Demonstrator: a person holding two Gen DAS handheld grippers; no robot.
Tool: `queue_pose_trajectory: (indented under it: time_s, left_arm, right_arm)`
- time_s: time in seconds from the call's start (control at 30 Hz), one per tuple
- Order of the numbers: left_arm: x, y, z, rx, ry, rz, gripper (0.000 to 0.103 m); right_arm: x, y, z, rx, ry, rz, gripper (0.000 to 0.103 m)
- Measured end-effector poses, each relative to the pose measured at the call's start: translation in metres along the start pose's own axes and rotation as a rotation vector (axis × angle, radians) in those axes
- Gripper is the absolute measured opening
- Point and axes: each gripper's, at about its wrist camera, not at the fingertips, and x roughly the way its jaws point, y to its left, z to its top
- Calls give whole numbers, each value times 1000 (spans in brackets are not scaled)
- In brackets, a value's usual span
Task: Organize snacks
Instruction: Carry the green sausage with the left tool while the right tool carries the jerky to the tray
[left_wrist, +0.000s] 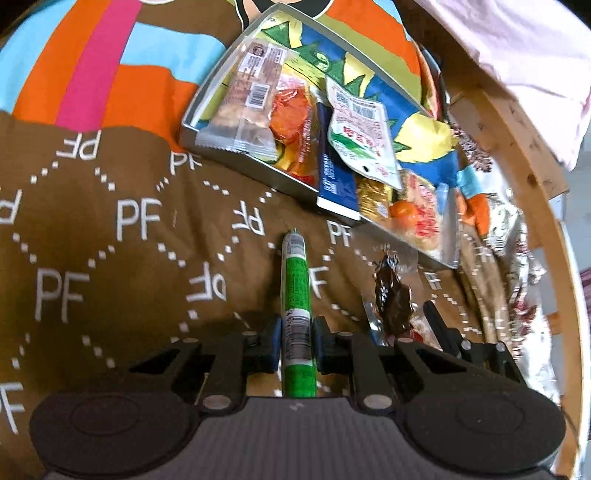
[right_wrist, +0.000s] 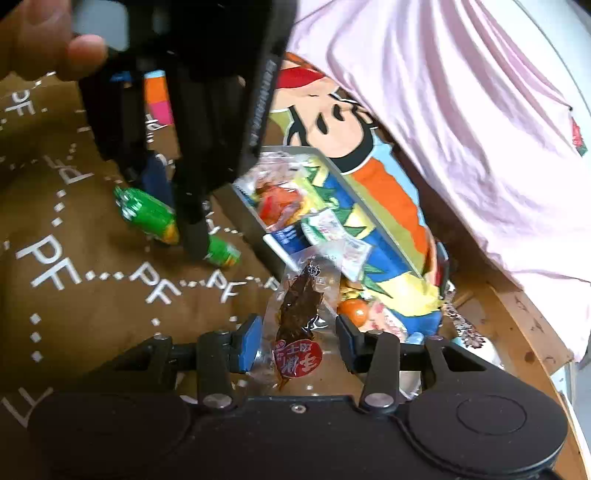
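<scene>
Green sausage stick (left_wrist: 295, 295) clenched in your left gripper (left_wrist: 295, 341) jaws, low over brown PF cloth (left_wrist: 110, 258). Right gripper (right_wrist: 295, 339) jaws grasping clear pack of dark meat (right_wrist: 299, 314). Pickup step looks done; next, carry both into tin tray (left_wrist: 207, 99), already crowded, so aim for gap.

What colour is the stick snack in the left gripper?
Bright green, a thin wrapped stick; clearest in the left wrist view.

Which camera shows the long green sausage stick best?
The left wrist view: the long green plastic-wrapped sausage stick runs straight up the middle, clamped in the left claw, label showing. In the right wrist view the stick lies sideways farther off, with the black claw hiding its middle.
</scene>
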Motion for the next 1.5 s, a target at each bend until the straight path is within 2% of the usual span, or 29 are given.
queue_pose_trajectory:
  time_s: [0.4,0.57,0.7,0.97,1.17,1.5]
  left_arm:
    - [-6,7,-1,-107,16,-153,19]
    - [-18,-6,-1,1,-46,-134,19]
    - [-20,-8,0,-13,-48,-193,19]
    - [-26,-4,0,-36,-89,-227,19]
    - [-38,-7,4,-30,-188,-248,19]
    - [-35,-7,11,-60,-207,-274,19]
  right_arm:
    - [-3,-19,2,75,-45,-65,46]
    - [-3,-22,1,86,-48,-79,46]
    - [-1,-24,1,98,-44,-83,46]
    - [-1,-23,3,108,-48,-103,46]
    - [3,-32,5,149,-42,-120,46]
    - [8,-37,7,158,-48,-135,46]
